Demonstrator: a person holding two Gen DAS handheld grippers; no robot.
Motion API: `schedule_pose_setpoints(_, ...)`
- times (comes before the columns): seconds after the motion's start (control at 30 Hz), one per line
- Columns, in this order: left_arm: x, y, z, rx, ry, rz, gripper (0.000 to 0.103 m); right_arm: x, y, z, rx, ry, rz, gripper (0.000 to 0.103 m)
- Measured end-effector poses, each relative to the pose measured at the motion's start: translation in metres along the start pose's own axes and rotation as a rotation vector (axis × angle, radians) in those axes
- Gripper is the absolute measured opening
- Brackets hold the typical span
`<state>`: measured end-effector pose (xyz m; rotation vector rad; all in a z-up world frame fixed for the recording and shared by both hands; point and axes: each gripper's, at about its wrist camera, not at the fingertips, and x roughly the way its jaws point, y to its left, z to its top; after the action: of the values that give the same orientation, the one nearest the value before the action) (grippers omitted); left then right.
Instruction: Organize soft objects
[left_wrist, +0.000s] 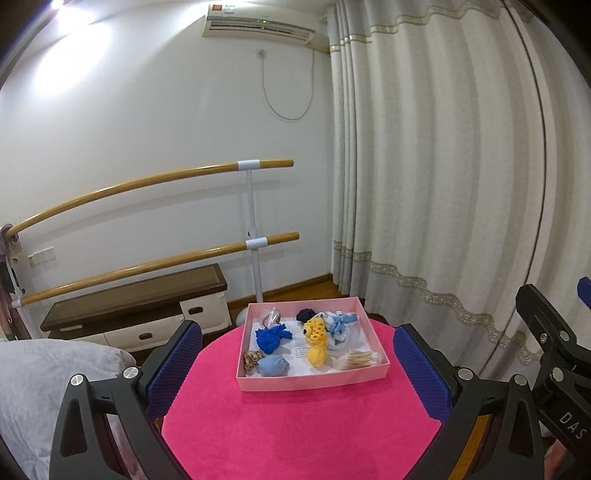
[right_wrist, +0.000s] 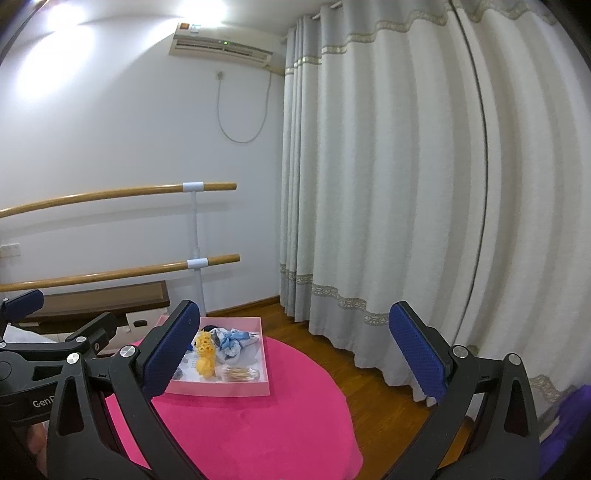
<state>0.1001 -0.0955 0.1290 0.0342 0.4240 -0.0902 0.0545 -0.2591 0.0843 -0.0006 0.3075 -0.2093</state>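
A shallow pink box (left_wrist: 314, 382) (right_wrist: 221, 389) stands on a round table with a pink cover (left_wrist: 295, 424) (right_wrist: 240, 424). Inside lie a yellow crocheted fish (left_wrist: 316, 338) (right_wrist: 205, 352), a dark blue knitted piece (left_wrist: 271, 338), a light blue soft ball (left_wrist: 273, 366), a small brown scrunchie (left_wrist: 252, 357), a dark navy ball (left_wrist: 306, 315), a pale blue and white cloth bundle (left_wrist: 341, 328) (right_wrist: 231, 341) and a clear pack of cotton swabs (left_wrist: 360, 359) (right_wrist: 242, 373). My left gripper (left_wrist: 297, 369) hangs open in front of the box, empty. My right gripper (right_wrist: 295, 350) is open and empty, to the right.
White curtains (left_wrist: 443, 184) hang behind and to the right. A wooden double barre (left_wrist: 147, 266) and a low brown-topped cabinet (left_wrist: 140, 306) stand by the wall at left. A grey cushion (left_wrist: 44, 384) lies at near left. Wooden floor (right_wrist: 369, 387) shows right of the table.
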Motion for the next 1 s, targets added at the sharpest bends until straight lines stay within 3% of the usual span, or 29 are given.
schedule_pose_setpoints(1.0, -0.0022, -0.0007, -0.0023, -0.001, -0.008, 0.004, 0.103, -0.0024, 0.0044, 0.0017, 0.000, -0.006, -0.011, 0.103)
